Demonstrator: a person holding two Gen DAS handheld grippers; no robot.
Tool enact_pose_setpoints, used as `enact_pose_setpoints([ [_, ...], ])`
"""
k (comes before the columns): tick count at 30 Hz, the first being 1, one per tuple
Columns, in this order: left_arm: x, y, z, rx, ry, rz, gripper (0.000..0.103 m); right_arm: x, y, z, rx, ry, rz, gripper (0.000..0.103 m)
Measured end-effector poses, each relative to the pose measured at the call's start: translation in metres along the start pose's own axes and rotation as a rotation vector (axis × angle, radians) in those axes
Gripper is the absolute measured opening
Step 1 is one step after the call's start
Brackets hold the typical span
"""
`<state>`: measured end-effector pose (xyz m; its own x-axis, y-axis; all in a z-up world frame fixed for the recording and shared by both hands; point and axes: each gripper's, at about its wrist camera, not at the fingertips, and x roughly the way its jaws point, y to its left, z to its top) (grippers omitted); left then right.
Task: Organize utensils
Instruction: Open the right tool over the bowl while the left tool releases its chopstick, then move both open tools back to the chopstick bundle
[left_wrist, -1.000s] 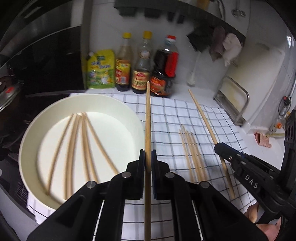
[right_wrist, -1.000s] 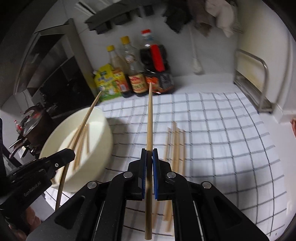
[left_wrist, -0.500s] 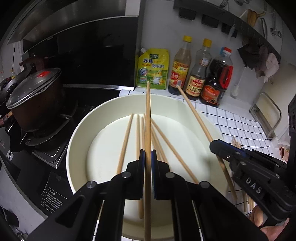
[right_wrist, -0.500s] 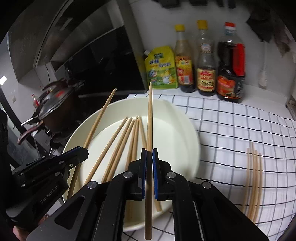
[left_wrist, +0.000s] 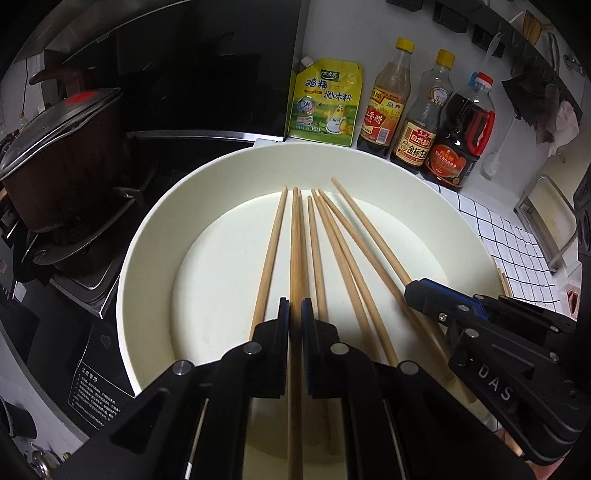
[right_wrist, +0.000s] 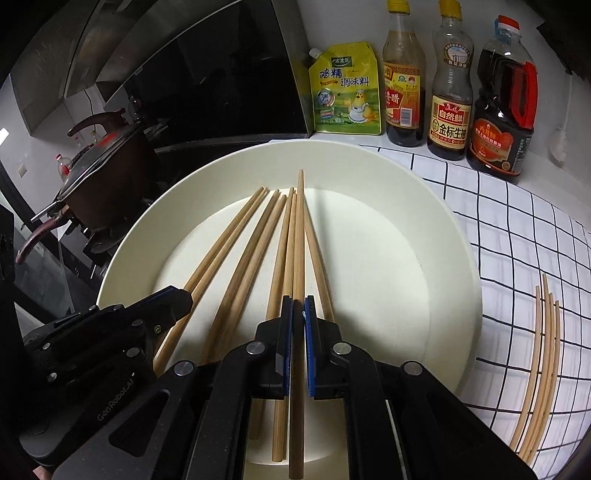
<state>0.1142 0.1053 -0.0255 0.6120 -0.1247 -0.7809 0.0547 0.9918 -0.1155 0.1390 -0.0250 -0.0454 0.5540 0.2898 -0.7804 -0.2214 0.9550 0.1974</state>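
A wide cream bowl (left_wrist: 147, 236) (right_wrist: 436, 206) holds several wooden chopsticks (left_wrist: 351, 266) (right_wrist: 251, 258) fanned over its floor. My left gripper (left_wrist: 295, 314) is shut on one chopstick (left_wrist: 295, 236) that points down into the bowl among them. My right gripper (right_wrist: 298, 310) is shut on another chopstick (right_wrist: 300, 221), low over the bowl's middle. In the left wrist view the right gripper (left_wrist: 417, 291) comes in from the right; in the right wrist view the left gripper (right_wrist: 181, 299) comes in from the left. Several more chopsticks (right_wrist: 539, 354) lie on the checked cloth (right_wrist: 517, 236) right of the bowl.
Behind the bowl stand a yellow seasoning pouch (left_wrist: 325, 103) and three sauce bottles (left_wrist: 421, 118) against the white wall. A lidded dark pot (left_wrist: 55, 155) sits on the stove at left. A metal rack (left_wrist: 550, 221) is at the far right.
Both grippers carried their chopsticks leftward from over the checked cloth to above the bowl and sank lower into it. The bowl now fills both views; both grips stayed shut.
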Motion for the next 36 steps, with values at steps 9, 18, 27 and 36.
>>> enact_pose_setpoints([
  [9,-0.009,0.006,0.001,-0.03,-0.017,0.016,0.043,-0.014,-0.006,0.0,0.013,-0.035,-0.005,0.007],
  [18,-0.027,0.008,-0.004,-0.04,-0.052,0.025,0.053,-0.03,-0.006,-0.005,0.02,-0.058,-0.011,0.013],
  [27,-0.045,0.007,-0.011,-0.037,-0.074,0.023,0.055,-0.052,-0.002,-0.014,0.018,-0.089,-0.024,0.015],
  [36,-0.062,0.0,-0.019,-0.031,-0.092,0.007,0.06,-0.072,-0.007,-0.025,0.034,-0.109,-0.04,0.02],
])
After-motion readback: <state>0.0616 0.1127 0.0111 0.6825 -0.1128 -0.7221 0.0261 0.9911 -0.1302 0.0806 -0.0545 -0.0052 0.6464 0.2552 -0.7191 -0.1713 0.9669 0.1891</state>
